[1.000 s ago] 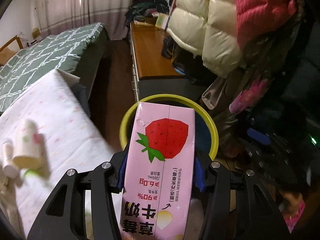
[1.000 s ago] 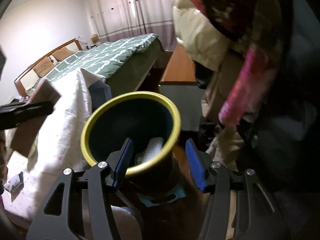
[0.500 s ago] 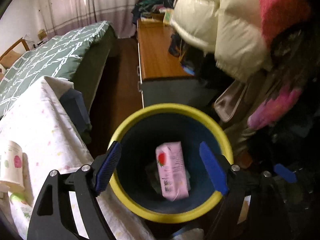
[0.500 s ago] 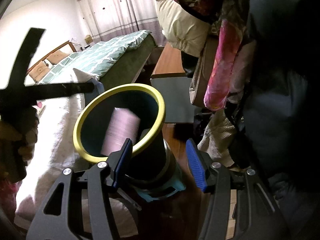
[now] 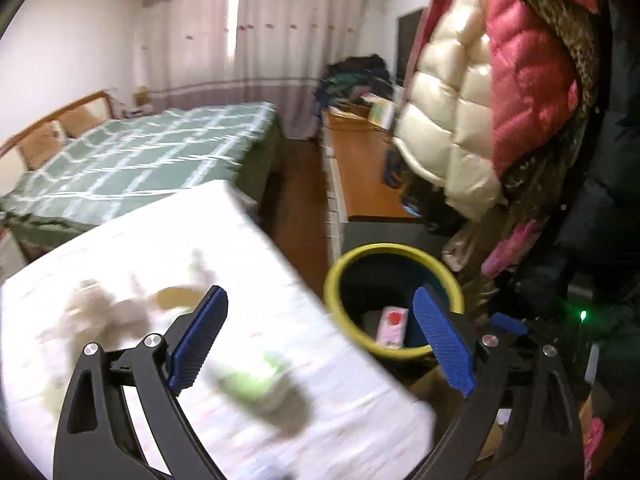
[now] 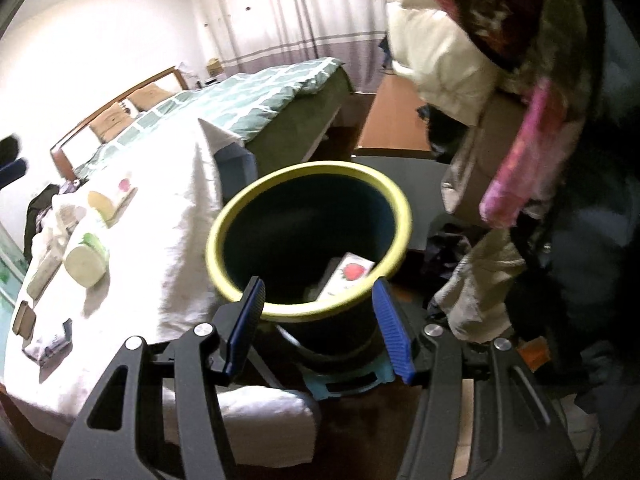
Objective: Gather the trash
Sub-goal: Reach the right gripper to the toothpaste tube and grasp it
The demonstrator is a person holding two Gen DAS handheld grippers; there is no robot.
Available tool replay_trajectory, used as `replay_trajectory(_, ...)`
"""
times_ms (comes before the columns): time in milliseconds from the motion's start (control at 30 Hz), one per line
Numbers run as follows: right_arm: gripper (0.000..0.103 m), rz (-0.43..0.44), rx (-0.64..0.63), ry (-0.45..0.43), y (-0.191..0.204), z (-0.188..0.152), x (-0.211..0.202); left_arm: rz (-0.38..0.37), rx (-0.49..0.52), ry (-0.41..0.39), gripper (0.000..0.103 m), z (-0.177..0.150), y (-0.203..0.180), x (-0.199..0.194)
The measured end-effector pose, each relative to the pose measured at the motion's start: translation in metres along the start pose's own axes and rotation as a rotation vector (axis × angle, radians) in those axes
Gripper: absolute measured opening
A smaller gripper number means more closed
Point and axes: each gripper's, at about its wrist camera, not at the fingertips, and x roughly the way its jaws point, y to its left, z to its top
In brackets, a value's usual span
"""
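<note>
The left gripper (image 5: 320, 344) is released: its jaws have just been opening and nothing sits between the blue pads, only blurred tablecloth below. The right gripper (image 6: 318, 324) stands half spread, holding nothing, with the near rim of the bin (image 6: 240, 204) showing between its fingers but not touching them.

The pink strawberry milk carton (image 6: 347, 276) lies inside the bin, leaning against the near wall on some pale rubbish. Its long axis runs slantwise, one end up toward the rim and the other down toward the bottom, printed face upward.

Beyond the bin, more rubbish waits on the white-covered table (image 6: 172, 216): a pale green-labelled cup (image 6: 86, 258) on its side near the left edge, a second cup (image 6: 110, 200) behind it, and small wrappers (image 6: 48, 344) toward the near left corner.

The risk, as I judge it, is the next pick. A cup on its side can roll away under a careless close, and the bin, just beside the table's right edge, could be knocked over by either gripper.
</note>
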Motion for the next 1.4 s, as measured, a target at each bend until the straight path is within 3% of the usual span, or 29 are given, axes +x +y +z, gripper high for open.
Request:
replay_trajectory(200, 0.054, 0.067, -0.069, 0.005, 0.042, 0.0, -0.002, 0.144, -0.096, -0.041, 0.094, -0.04, 0.07, -0.07)
replay_trajectory(433, 0.054, 0.185, -0.16, 0.016, 0.104, 0.004, -0.005, 0.293, -0.209, -0.045, 0.094, -0.093, 0.133, -0.124)
replay_trajectory(667, 0.057, 0.362, -0.312, 0.075, 0.187, -0.009, -0.016, 0.355, -0.307, -0.071, 0.094, -0.132, 0.176, -0.158)
replay_trajectory(833, 0.06, 0.422, -0.478, 0.121, 0.242, -0.04, -0.023, 0.358, -0.326, -0.086, 0.094, -0.146, 0.182, -0.169)
replay_trajectory(1200, 0.068, 0.375, -0.858, 0.06, 0.305, -0.099, -0.035, 0.353, -0.373, -0.072, 0.094, -0.167, 0.192, -0.173)
replay_trajectory(1400, 0.068, 0.298, -0.96, 0.013, 0.327, -0.107, -0.019, 0.355, -0.374, -0.073, 0.094, -0.168, 0.192, -0.174)
